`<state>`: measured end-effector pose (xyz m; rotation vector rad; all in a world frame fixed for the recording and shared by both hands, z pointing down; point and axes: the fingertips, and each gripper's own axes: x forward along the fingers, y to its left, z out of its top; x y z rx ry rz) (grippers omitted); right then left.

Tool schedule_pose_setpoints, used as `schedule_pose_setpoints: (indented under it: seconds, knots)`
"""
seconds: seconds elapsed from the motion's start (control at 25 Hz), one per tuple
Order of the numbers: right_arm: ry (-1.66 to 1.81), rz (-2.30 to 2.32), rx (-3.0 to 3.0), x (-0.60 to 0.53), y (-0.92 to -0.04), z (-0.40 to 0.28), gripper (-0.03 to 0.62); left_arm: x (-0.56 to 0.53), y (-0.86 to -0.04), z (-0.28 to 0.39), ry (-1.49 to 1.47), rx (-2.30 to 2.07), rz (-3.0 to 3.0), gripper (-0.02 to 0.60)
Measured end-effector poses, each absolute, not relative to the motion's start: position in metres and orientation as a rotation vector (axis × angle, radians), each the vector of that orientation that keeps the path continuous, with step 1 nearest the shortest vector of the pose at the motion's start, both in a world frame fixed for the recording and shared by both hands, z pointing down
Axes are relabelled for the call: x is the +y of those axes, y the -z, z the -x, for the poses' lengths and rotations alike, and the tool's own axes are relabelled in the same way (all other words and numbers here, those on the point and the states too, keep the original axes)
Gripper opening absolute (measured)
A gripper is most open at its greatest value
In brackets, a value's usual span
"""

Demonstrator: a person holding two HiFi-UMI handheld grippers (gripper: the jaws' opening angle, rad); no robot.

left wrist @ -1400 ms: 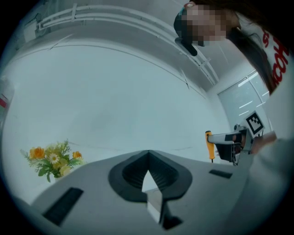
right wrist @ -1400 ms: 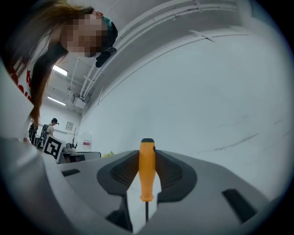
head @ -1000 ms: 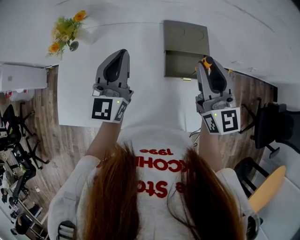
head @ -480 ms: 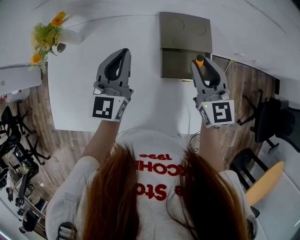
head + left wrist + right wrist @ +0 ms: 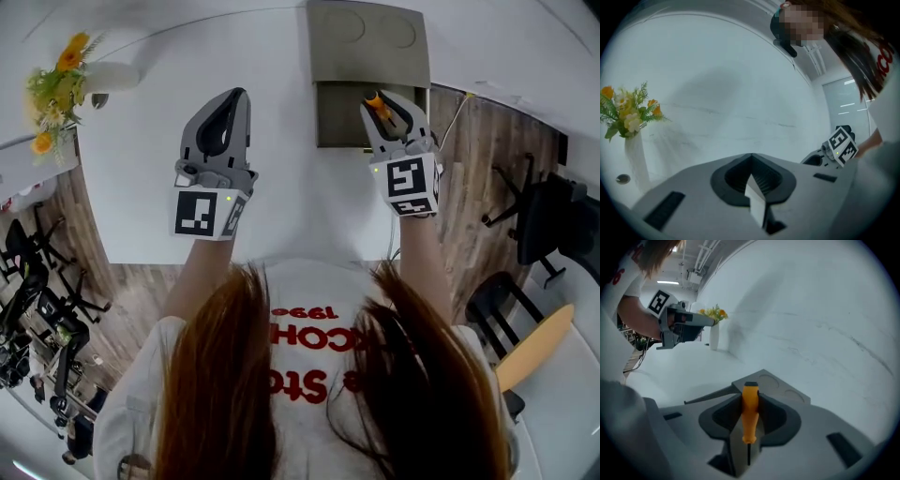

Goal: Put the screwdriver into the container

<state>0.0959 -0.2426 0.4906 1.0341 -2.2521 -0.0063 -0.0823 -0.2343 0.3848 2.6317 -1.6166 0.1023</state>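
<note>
An orange-handled screwdriver (image 5: pixel 750 411) is clamped between the jaws of my right gripper (image 5: pixel 750 397), handle end pointing forward and thin shaft toward the camera. In the head view that gripper (image 5: pixel 380 101) hovers over the right part of a grey open container (image 5: pixel 337 117), whose lid (image 5: pixel 367 39) lies flat behind it. The screwdriver's orange tip (image 5: pixel 374 99) pokes out above the box. My left gripper (image 5: pixel 234 98) hangs over the white table to the container's left. Its jaws (image 5: pixel 751 161) meet at the tip with nothing held.
A white vase with yellow and orange flowers (image 5: pixel 58 82) stands at the table's far left corner (image 5: pixel 714 333). The white table (image 5: pixel 281 197) ends in an edge near the person's body. Office chairs (image 5: pixel 548 230) stand on the wooden floor at the right.
My right gripper has carried the screwdriver forward and leftward from the table's right edge to above the container. The left gripper has stayed roughly where it was.
</note>
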Motion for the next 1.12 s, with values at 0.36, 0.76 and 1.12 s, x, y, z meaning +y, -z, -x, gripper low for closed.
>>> schedule_pose_setpoints:
  seconds: [0.36,0.76,1.12]
  knots:
    - [-0.119,-0.881,-2.076,-0.244,-0.559,-0.100,0.117,-0.227,-0.393,0.075,-0.132,-1.612,-2.614,0.000]
    - [-0.167,-1.083,-2.194,-0.252,-0.531,-0.107,0.062,-0.220,-0.387,0.079,-0.105,-1.638,-2.613,0.000]
    - [-0.174,-1.449,-2.472,-0.260,-0.422,-0.133,0.005,-0.223,-0.365,0.084,-0.028,-1.690,-2.625,0.000]
